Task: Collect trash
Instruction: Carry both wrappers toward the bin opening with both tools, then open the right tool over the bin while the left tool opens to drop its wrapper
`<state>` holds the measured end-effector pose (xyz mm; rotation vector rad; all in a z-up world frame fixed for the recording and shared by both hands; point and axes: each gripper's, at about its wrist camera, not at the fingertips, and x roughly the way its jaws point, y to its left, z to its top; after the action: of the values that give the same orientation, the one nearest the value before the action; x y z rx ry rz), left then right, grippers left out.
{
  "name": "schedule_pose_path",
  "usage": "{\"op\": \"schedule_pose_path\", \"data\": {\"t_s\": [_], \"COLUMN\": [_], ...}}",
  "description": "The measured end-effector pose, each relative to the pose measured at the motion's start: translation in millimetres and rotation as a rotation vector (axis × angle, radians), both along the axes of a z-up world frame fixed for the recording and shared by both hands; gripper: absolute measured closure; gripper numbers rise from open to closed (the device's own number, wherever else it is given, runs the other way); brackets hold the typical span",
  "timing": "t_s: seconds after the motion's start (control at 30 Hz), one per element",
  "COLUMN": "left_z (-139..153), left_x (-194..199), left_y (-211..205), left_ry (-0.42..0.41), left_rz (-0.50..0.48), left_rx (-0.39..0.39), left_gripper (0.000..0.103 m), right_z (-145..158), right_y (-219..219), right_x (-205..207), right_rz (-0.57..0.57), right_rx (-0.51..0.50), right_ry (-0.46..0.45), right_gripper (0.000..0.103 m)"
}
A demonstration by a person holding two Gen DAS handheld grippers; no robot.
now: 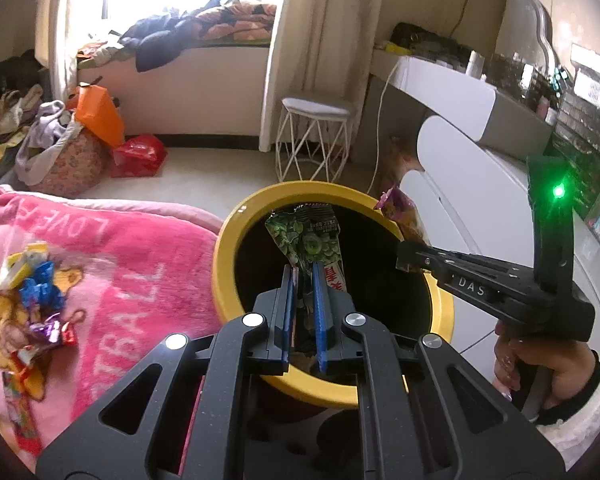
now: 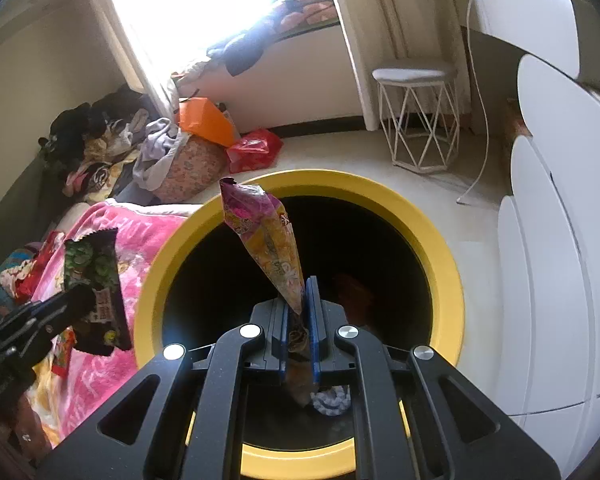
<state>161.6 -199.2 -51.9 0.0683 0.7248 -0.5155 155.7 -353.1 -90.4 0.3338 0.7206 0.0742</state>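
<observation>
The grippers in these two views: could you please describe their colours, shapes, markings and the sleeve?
Both grippers, left and right, are matte black linkages with silver pivot bolts and blue-edged fingers. The right carries white "DAS" lettering, an upright mount and a green light. The hand wears a dark sleeve.
</observation>
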Motion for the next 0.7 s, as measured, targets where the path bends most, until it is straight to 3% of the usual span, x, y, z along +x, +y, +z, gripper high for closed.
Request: {"op": "schedule_pose_path", "data": {"t_s": [0.37,0.4,0.43,0.5,0.57,0.63,0.7], "left_z": [-23.7,-25.3,-26.7,-28.3,-27.6,-25.5,-23.5], "left_x": [22.8,25.0,27.0,29.3,29.7,28.5,26.9], "left_y": [-23.8,-24.5,-24.9,-23.4,-20.9,-17.4,-13.0], "left_ry": [0.050,0.051,0.052,0.057,0.057,0.051,0.047], "left_rz": [-0.021,-0.017,-0.013,-0.003,0.003,0.015,0.029], "left_rx": [0.020,0.021,0.022,0.019,0.010,0.003,-0.005], "left_gripper": [0.097,0.091,0.073,0.057,0.052,0.033,0.023], "right_z": [-13.6,-14.3,-14.9,-15.3,-14.9,-12.9,-12.2], "right_y": [-9.4,-9.5,-9.6,-10.5,-10.1,-10.2,-11.5], "right_x": [6.3,6.7,7.4,8.2,7.7,7.4,6.9], "right_rz": [-0.026,-0.024,-0.023,-0.026,-0.029,-0.031,-0.036], "right_rx": [0.031,0.032,0.032,0.029,0.025,0.027,0.033], "right_ry": [0.045,0.048,0.050,0.052,0.047,0.038,0.032], "right_gripper": [0.094,0.093,0.091,0.076,0.068,0.065,0.054]}}
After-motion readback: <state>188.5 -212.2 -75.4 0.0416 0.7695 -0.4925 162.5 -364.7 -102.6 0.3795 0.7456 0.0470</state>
